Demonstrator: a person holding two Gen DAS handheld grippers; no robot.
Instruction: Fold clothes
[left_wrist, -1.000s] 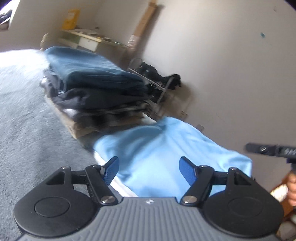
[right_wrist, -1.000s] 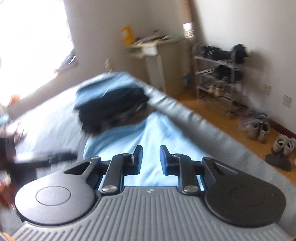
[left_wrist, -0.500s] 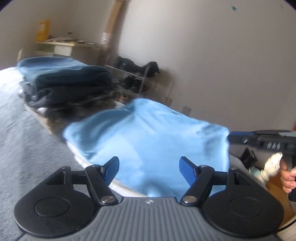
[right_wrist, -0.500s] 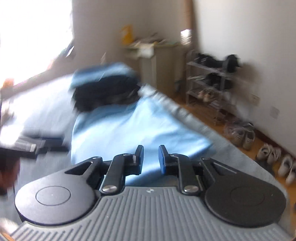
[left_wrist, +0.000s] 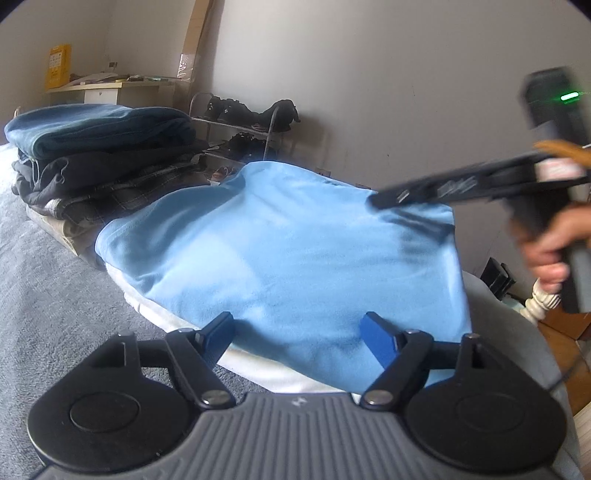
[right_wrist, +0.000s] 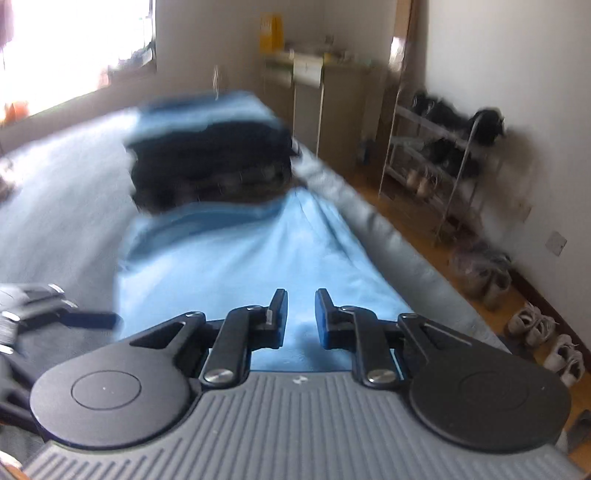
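The light-blue garment (left_wrist: 280, 251) lies spread on the bed (left_wrist: 48, 295), just in front of 1 stack of folded clothes (left_wrist: 99, 155). The left gripper (left_wrist: 299, 332) hovers over its near edge, jaws opening, nothing between them. The right gripper (right_wrist: 300, 317) is narrow, empty. Likely next: grasp 2 corners.

Daylight from window (right_wrist: 74, 48), blown out to white glare, upper left in right wrist view. Clothes stack (right_wrist: 210, 158) below the window motion-smeared; shoe rack (right_wrist: 443, 155) right of it soft. Left wrist view dimmer, even; right claw (left_wrist: 373, 201) blurred. Fisheye bends walls; dark corners.
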